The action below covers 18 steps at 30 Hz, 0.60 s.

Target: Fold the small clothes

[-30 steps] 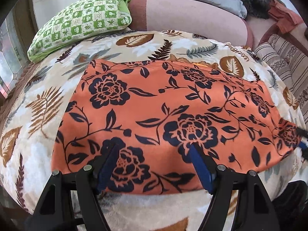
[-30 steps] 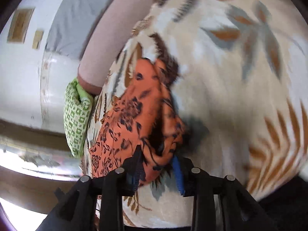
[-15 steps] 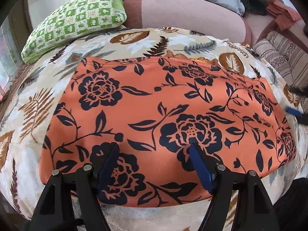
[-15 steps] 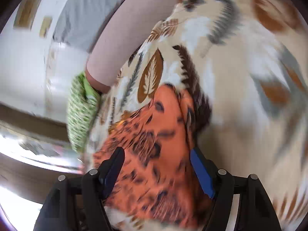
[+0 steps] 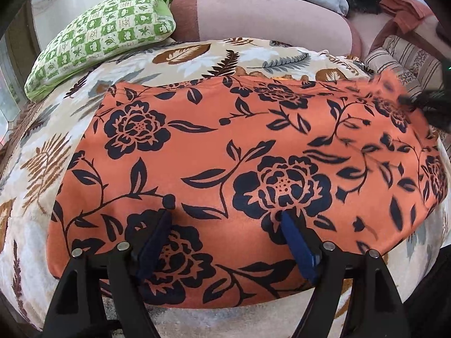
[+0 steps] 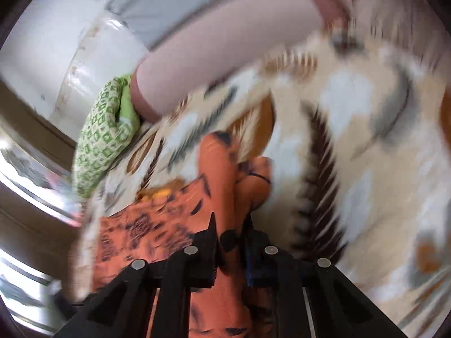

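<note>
Orange floral garment (image 5: pixel 225 152) spread flat on leaf-print blanket (image 5: pixel 197 56), bed.

Left gripper (image 5: pixel 225 225) over near hem at 6 o'clock, jaws wide and opening, pads clear of cloth. Right gripper (image 6: pixel 229 239) at garment's 3 o'clock edge, jaws closing narrow with a bunched fold pinched between them; view blurred. Green checked pillow (image 5: pixel 107 45) at 11 o'clock, pink bolster (image 5: pixel 267 19) at 12.

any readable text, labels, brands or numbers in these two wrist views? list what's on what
None readable.
The green checkered pillow has small printed squares with leaf and shape motifs; any lettering in them is too small to read.
The orange floral garment and the leaf-print blanket show only pattern, no label or tag.
The right wrist view is too motion-blurred to read anything.
</note>
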### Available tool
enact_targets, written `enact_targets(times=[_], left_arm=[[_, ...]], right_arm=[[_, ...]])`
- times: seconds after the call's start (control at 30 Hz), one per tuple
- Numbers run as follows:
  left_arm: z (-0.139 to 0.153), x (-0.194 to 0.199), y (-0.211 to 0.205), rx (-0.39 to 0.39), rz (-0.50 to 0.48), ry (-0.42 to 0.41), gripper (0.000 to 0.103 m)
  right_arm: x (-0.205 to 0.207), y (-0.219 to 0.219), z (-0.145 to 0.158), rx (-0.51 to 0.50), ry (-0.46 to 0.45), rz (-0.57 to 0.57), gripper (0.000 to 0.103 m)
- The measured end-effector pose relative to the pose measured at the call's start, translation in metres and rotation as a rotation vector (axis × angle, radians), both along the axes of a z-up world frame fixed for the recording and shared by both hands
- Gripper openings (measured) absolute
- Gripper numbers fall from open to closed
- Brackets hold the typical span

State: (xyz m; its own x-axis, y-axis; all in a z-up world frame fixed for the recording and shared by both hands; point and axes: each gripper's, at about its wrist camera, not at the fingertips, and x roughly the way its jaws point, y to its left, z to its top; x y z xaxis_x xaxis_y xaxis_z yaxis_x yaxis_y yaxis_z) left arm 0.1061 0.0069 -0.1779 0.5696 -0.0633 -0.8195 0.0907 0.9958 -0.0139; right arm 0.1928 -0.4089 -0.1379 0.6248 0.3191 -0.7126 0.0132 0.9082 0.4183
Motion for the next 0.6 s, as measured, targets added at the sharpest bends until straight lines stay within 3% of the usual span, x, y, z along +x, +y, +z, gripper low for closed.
enact_targets(times=[0.07, 0.1, 0.17, 0.27, 0.37, 0.4, 0.43, 0.47, 0.5, 0.53, 0.6], left_arm=[[0.001, 0.001, -0.003, 0.012, 0.001, 0.009, 0.082], [0.003, 0.001, -0.003, 0.011, -0.006, 0.012, 0.082], [0.012, -0.003, 0.002, -0.008, -0.01, -0.01, 0.082], [0.023, -0.004, 0.012, -0.031, 0.031, -0.048, 0.082], [0.018, -0.002, 0.022, -0.042, 0.064, -0.022, 0.082], [0.01, 0.002, 0.025, -0.043, 0.075, 0.022, 0.082], [0.004, 0.003, 0.027, -0.044, 0.082, 0.05, 0.082], [0.002, 0.003, 0.028, -0.044, 0.08, 0.06, 0.082], [0.005, 0.001, 0.03, -0.046, 0.077, 0.054, 0.082], [0.014, -0.004, 0.034, -0.063, 0.078, 0.033, 0.082], [0.033, -0.016, 0.043, -0.102, 0.085, -0.03, 0.082]], right_arm=[[0.022, -0.016, -0.049, 0.049, 0.207, -0.038, 0.02], [0.017, -0.026, -0.057, 0.129, 0.212, -0.079, 0.023], [0.004, -0.026, -0.041, 0.088, 0.161, -0.108, 0.029], [-0.015, -0.008, 0.001, 0.024, 0.063, -0.069, 0.029], [-0.029, 0.017, 0.027, 0.117, 0.01, 0.028, 0.031], [-0.031, 0.025, 0.024, 0.194, 0.021, 0.071, 0.049], [-0.031, 0.032, 0.013, 0.24, 0.06, 0.093, 0.082], [-0.029, 0.036, -0.001, 0.236, 0.101, 0.092, 0.089], [-0.027, 0.036, -0.022, 0.199, 0.165, 0.064, 0.089], [-0.027, 0.026, -0.05, 0.19, 0.246, 0.003, 0.077], [-0.039, 0.017, -0.046, 0.228, 0.208, -0.067, 0.061]])
